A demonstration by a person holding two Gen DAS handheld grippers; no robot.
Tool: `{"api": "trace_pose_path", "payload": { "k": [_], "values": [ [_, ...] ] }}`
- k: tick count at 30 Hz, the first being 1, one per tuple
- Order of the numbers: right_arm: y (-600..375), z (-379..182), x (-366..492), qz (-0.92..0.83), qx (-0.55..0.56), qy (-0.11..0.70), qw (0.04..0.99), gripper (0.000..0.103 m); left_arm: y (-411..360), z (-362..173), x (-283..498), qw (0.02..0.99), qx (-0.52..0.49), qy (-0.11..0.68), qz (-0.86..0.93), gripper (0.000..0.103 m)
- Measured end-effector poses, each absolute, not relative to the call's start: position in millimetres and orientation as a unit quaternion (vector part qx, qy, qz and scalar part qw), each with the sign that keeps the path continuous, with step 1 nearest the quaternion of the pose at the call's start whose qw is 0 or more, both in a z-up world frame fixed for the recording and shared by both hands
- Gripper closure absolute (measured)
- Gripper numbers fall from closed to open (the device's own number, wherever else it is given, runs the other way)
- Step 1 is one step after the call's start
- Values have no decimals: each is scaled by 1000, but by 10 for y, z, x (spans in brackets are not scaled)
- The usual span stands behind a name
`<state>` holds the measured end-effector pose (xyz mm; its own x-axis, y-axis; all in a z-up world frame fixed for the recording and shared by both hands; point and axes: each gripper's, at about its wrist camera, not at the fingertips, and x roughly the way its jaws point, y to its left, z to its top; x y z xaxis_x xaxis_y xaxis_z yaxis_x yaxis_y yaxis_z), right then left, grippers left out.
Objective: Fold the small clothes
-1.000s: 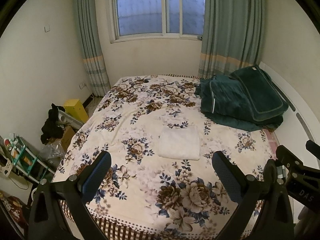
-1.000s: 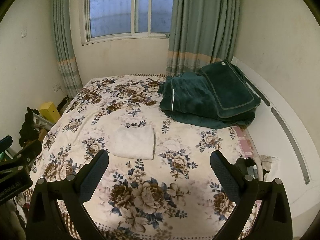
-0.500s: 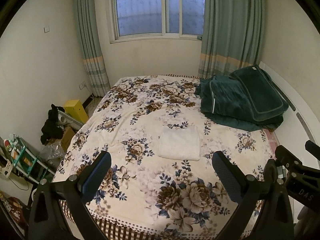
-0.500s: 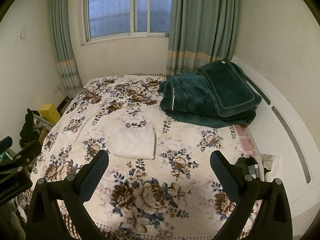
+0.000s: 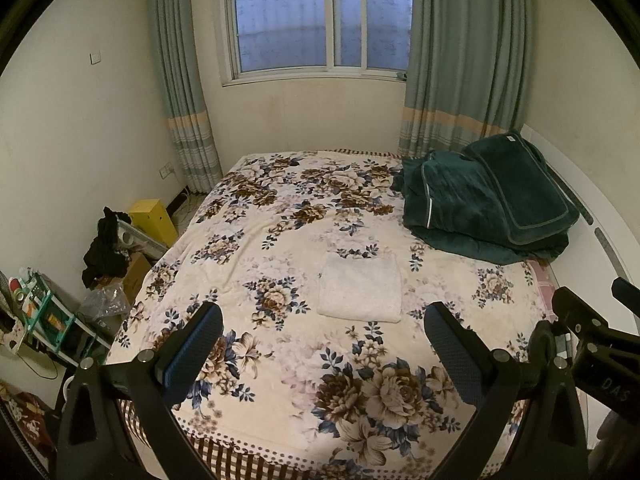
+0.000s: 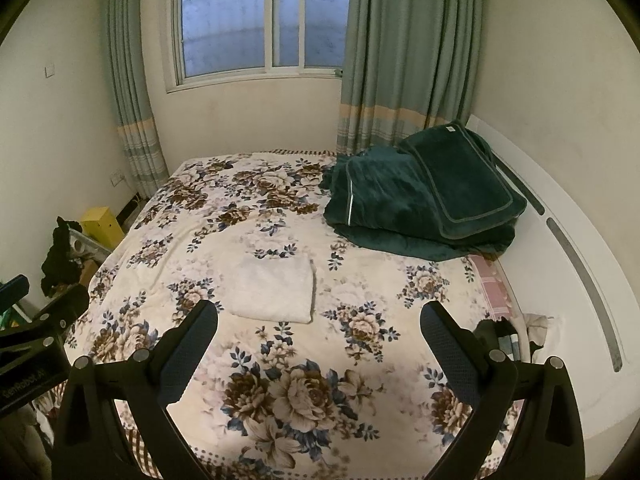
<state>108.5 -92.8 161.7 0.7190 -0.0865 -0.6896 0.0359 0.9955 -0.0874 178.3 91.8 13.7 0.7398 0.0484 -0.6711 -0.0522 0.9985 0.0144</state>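
A small white cloth [image 5: 360,288] lies folded into a flat rectangle in the middle of the floral bedspread [image 5: 280,240]; it also shows in the right wrist view [image 6: 272,290]. My left gripper [image 5: 322,322] is open and empty, held above the bed's near end, short of the cloth. My right gripper [image 6: 318,322] is open and empty, at the same height, with the cloth ahead and to its left. The right gripper's body [image 5: 592,344] shows at the right edge of the left wrist view, and the left gripper's body [image 6: 32,332] at the left edge of the right wrist view.
A dark green quilt [image 5: 484,204] is piled at the far right of the bed against a white headboard [image 6: 568,248]. On the floor to the left stand a yellow box [image 5: 152,220], dark clothes [image 5: 104,248] and a cluttered rack [image 5: 36,316]. A window [image 5: 320,16] with curtains is behind.
Almost nothing: both grippers stay open and hold their place above the bed's near end, with only a slight drift of the view. The folded cloth has not moved.
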Motion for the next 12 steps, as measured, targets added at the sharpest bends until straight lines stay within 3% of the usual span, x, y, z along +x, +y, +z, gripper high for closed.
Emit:
{"api": "trace_pose_path", "payload": {
  "k": [12],
  "values": [
    [-872,1642,1137,-31,-33,371,928,0,991,217,1871,933,-5,358,27,0]
  ]
}}
